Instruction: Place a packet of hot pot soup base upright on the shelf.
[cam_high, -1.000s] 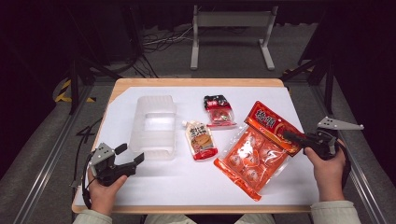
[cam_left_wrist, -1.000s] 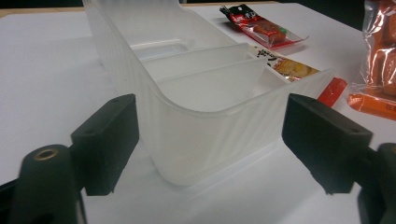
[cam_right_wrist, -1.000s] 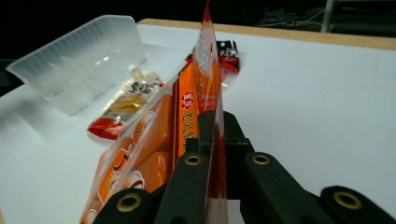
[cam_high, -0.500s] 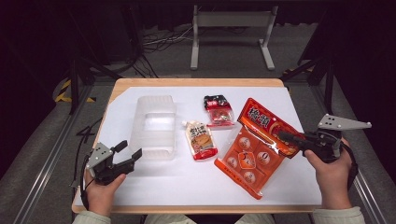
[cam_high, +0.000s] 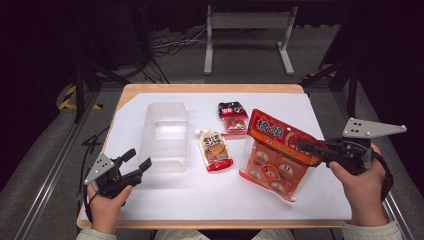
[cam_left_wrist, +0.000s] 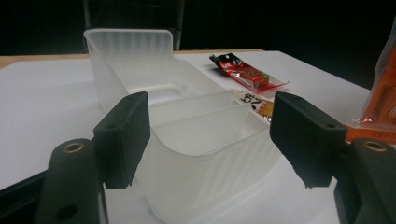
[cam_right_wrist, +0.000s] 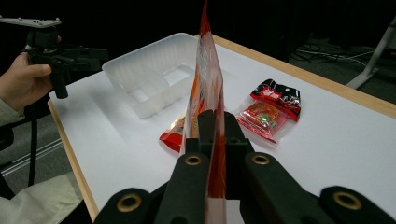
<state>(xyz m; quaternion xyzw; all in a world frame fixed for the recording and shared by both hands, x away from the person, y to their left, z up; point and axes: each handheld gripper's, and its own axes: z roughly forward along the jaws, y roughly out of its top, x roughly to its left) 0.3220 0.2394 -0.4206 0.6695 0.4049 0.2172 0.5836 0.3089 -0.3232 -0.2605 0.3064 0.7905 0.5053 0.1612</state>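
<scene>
My right gripper (cam_high: 302, 146) is shut on the upper right edge of a large orange snack bag (cam_high: 272, 160). The bag hangs tilted, and its lower end is near the white tabletop (cam_high: 175, 195). In the right gripper view the bag (cam_right_wrist: 205, 79) stands edge-on between the closed jaws of my right gripper (cam_right_wrist: 212, 121). My left gripper (cam_high: 138, 157) is open at the front left, pointing at the near end of a clear plastic container (cam_high: 164, 135). Its jaws have just been opening, and nothing is pinched between them. In the left gripper view the container (cam_left_wrist: 135, 46) sits just beyond my left gripper (cam_left_wrist: 212, 135).
A small red and white pouch (cam_high: 215, 150) lies beside the container. A black and red packet (cam_high: 232, 117) lies farther back. The wooden table edge runs around the white sheet. A metal stand and cables are on the floor behind the table.
My right gripper has risen with the orange bag, lifting its top edge off the table so it hangs steeper. The left hand stays put.
</scene>
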